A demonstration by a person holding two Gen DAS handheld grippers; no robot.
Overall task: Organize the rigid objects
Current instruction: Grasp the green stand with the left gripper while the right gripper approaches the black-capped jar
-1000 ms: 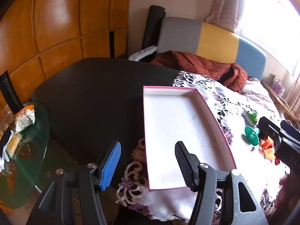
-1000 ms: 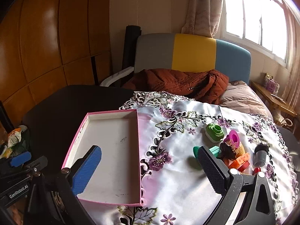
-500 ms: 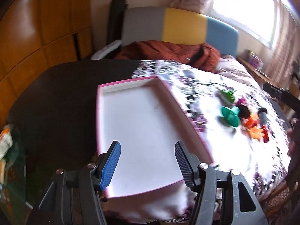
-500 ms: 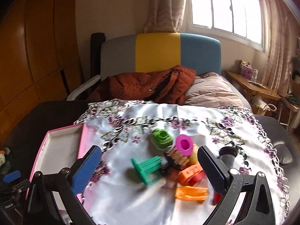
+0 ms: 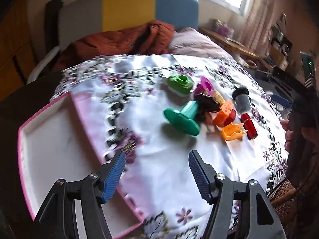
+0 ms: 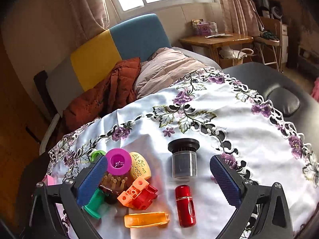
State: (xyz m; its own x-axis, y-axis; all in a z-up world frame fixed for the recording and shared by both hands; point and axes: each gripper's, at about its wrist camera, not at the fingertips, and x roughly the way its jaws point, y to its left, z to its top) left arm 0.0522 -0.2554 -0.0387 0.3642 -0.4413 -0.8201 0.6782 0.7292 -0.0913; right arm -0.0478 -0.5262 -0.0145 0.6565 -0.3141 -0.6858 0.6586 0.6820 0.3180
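Note:
A pile of small plastic objects lies on the floral tablecloth (image 5: pixel 159 159): a teal spool (image 5: pixel 183 117), a green ring piece (image 5: pixel 180 83), a magenta cup (image 6: pixel 118 163), a yellow egg shape (image 6: pixel 140 165), an orange block (image 6: pixel 133 192), a red block (image 6: pixel 146 198), an orange clip (image 6: pixel 146 219), a red cylinder (image 6: pixel 185 206) and a black-capped jar (image 6: pixel 183 158). A pink-rimmed white tray (image 5: pixel 22 145) lies at the left. My left gripper (image 5: pixel 156 176) is open, short of the pile. My right gripper (image 6: pixel 159 181) is open above the pile, with the jar and red cylinder between its fingers.
A sofa with grey, yellow and blue back (image 5: pixel 127 10) holds a rust jacket (image 5: pixel 123 39) and a pink quilt (image 6: pixel 169 67) behind the table. A wooden side table (image 6: pixel 215 39) stands by the window. The black tabletop (image 6: pixel 289 99) shows past the cloth at right.
Both grippers swung right, from the tray towards the pile of objects. The right gripper has come close over the pile. Both stayed open.

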